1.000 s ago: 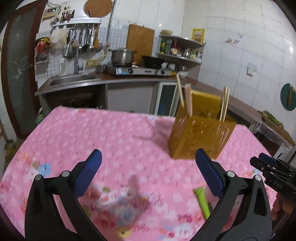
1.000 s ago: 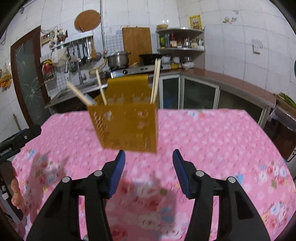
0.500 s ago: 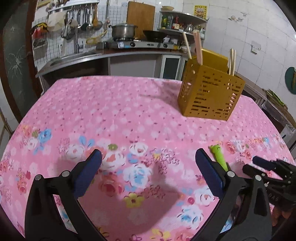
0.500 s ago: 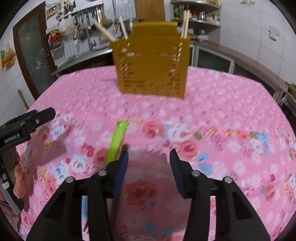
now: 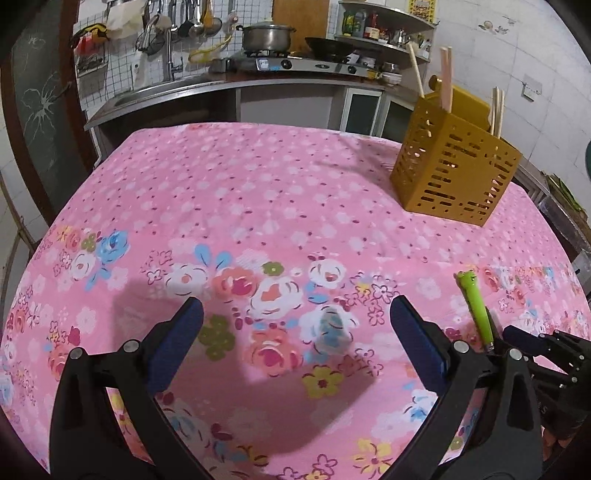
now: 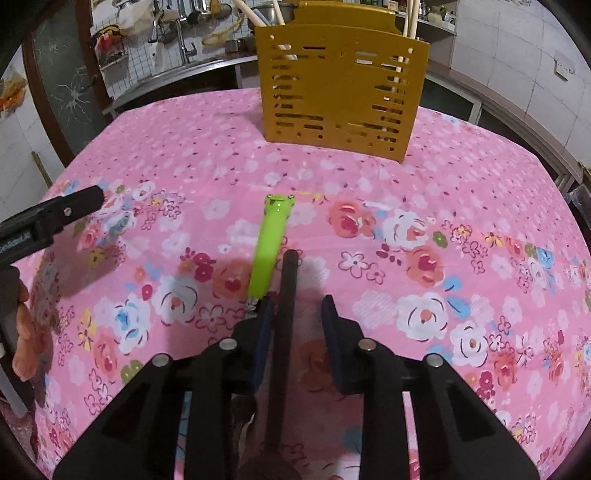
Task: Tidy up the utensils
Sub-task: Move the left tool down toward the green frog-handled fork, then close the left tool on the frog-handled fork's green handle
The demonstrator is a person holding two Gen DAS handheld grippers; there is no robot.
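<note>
Black-handled utensil (image 6: 284,295) lies between closing right tongs (image 6: 297,317) — beside green handle (image 6: 271,243); left tongs (image 5: 295,332) gape empty.

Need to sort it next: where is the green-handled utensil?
The green-handled utensil lies on the pink tablecloth, just left of the closing right gripper, before the yellow holder.

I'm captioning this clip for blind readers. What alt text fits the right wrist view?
The right gripper is closing around a black handle lying on a pink floral tablecloth, beside a green handle. A yellow slotted holder with chopsticks stands behind.
</note>
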